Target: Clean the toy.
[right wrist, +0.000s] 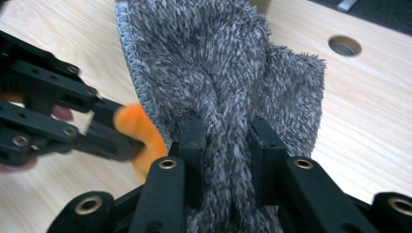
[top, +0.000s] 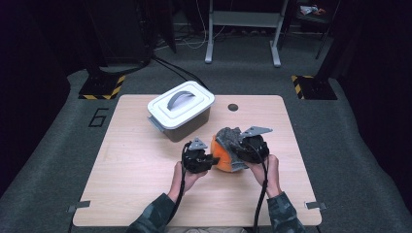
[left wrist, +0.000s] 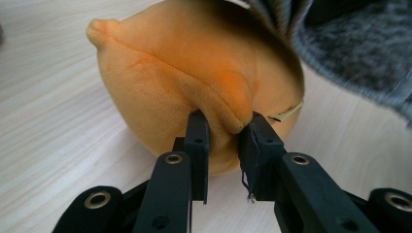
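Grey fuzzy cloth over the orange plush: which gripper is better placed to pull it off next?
Right gripper: probably, since its jaws pinch the grey fuzzy cloth, while the left gripper pins the orange plush.

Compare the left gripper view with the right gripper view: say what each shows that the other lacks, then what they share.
Left gripper view alone: its jaws pinch a raised seam fold of the orange plush, with a pointed tip at upper left. Right gripper view alone: its jaws clamp the grey shaggy cloth, with the round table hole and the left gripper nearby. Both: plush, cloth and the wooden table.
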`<state>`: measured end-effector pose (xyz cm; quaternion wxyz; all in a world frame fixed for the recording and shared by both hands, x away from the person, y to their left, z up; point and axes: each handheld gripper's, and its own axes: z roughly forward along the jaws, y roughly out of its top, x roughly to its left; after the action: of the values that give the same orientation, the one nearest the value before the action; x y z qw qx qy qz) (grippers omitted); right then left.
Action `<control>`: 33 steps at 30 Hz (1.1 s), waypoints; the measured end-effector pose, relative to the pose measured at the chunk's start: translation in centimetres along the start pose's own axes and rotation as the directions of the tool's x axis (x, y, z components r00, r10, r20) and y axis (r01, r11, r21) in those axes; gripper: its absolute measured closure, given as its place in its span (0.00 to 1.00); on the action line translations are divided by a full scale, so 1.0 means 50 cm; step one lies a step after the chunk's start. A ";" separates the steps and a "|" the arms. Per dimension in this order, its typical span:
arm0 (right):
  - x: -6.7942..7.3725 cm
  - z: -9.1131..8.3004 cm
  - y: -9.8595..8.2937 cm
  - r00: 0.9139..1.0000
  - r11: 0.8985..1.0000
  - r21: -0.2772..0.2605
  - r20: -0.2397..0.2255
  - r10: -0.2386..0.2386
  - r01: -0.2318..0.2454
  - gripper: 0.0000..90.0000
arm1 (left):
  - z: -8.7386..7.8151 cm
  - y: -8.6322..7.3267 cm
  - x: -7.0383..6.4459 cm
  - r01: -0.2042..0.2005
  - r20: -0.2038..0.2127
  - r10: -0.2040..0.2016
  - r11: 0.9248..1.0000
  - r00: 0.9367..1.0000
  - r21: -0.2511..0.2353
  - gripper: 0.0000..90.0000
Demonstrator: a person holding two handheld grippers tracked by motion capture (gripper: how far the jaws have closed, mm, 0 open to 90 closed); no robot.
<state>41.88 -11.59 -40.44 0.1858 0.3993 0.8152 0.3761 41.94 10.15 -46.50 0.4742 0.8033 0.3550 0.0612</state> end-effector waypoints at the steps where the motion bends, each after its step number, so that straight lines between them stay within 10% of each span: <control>1: 0.005 0.000 0.004 1.000 1.000 -0.004 -0.005 -0.004 0.004 0.79 | 0.000 0.002 -0.002 0.002 0.001 -0.002 1.000 1.000 -0.003 0.82; 11: 0.018 0.026 0.002 1.000 1.000 0.027 0.017 -0.010 0.010 0.79 | 0.004 0.005 -0.001 0.003 -0.010 -0.003 1.000 1.000 0.002 0.83; 33: -0.083 0.026 -0.100 0.987 0.987 0.066 0.086 0.138 -0.144 0.79 | 0.002 -0.014 0.021 0.036 0.001 -0.036 0.999 0.999 0.006 0.82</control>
<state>42.66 -16.29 -45.09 0.1774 0.4775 0.7896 0.3422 42.41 10.93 -47.37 0.4729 0.7983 0.3694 0.0514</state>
